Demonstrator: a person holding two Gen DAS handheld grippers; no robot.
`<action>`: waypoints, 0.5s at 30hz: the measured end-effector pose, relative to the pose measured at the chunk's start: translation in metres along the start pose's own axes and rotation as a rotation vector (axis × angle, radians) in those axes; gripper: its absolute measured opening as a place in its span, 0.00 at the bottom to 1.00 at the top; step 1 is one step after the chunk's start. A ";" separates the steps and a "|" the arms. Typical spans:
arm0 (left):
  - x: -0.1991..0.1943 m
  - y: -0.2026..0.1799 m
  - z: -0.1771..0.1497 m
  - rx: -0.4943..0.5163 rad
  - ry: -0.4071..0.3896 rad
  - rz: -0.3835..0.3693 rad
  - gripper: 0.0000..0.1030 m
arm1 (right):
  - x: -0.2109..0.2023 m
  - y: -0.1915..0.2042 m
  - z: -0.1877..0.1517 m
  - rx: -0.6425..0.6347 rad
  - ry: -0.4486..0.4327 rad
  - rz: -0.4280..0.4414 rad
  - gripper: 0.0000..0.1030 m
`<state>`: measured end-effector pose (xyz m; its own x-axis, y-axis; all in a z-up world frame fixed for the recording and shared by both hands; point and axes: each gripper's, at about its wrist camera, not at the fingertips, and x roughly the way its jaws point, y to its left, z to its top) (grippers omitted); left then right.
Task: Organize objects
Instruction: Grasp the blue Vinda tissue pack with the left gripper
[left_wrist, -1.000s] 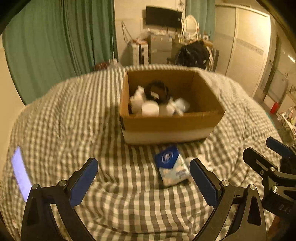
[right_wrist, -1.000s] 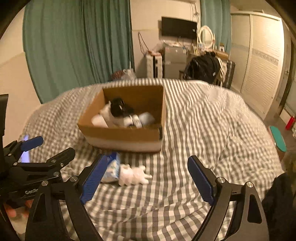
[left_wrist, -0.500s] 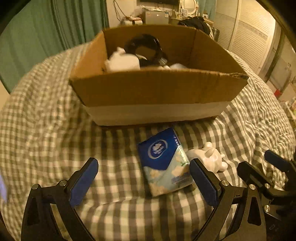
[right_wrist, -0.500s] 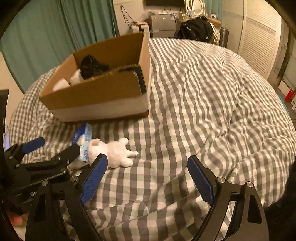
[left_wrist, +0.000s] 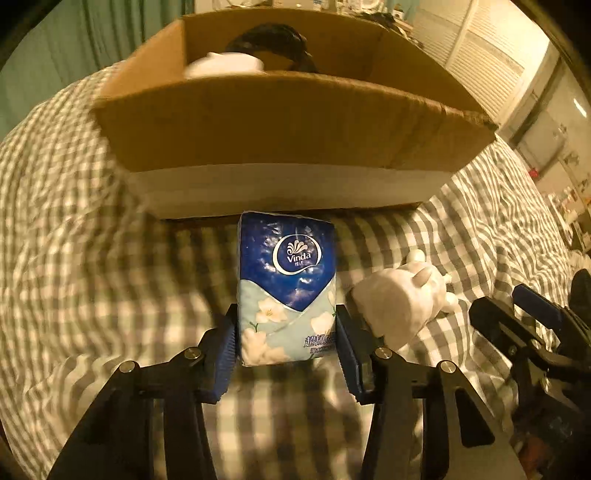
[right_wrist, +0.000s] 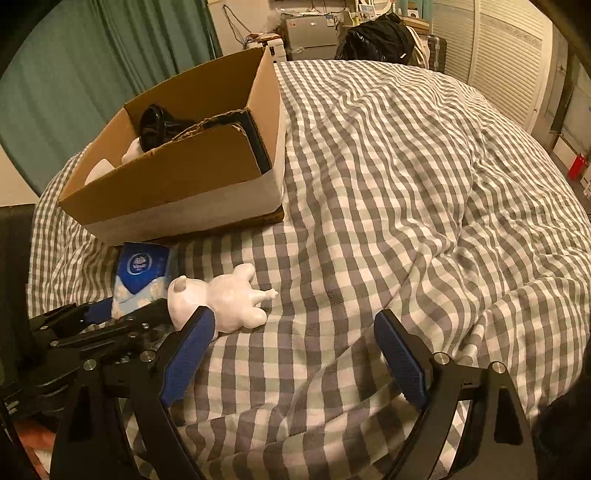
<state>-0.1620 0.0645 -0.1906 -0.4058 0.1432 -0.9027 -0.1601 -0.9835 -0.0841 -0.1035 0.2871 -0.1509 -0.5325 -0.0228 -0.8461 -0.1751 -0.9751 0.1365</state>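
checked bedspread (right_wrist: 388, 177); left gripper (left_wrist: 286, 343) clamped on tissue pack (left_wrist: 286, 288); right gripper (right_wrist: 295, 354) spread

1. The tissue pack (left_wrist: 286, 291) has a thin plastic wrapper, glossy and a little wrinkled, with printed flowers.
2. The cardboard box (left_wrist: 280, 125), just behind the pack, is brown corrugated paper, matt and rough at its torn rim; its lower band is smooth white.
3. The white figurine (right_wrist: 225, 299), just beside the pack, looks like smooth glazed ceramic or hard plastic; I cannot tell which.
4. The bed cover (right_wrist: 388, 177) under the box is soft checked cloth, matt and creased.
5. The left gripper (left_wrist: 286, 354) has black matt arms, ribbed blue pads (left_wrist: 225, 354) and shiny metal screws.
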 end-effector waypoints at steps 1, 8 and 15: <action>-0.006 0.003 -0.002 -0.002 -0.014 0.014 0.48 | -0.001 0.001 0.000 -0.004 -0.001 -0.002 0.86; -0.034 0.027 -0.011 -0.041 -0.100 0.086 0.48 | -0.003 0.026 0.002 -0.107 0.013 0.021 0.86; -0.027 0.041 -0.016 -0.057 -0.060 0.062 0.48 | 0.030 0.067 0.015 -0.230 0.080 0.051 0.86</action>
<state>-0.1429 0.0188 -0.1767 -0.4670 0.0869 -0.8800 -0.0824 -0.9951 -0.0546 -0.1441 0.2249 -0.1595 -0.4672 -0.0818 -0.8803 0.0483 -0.9966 0.0670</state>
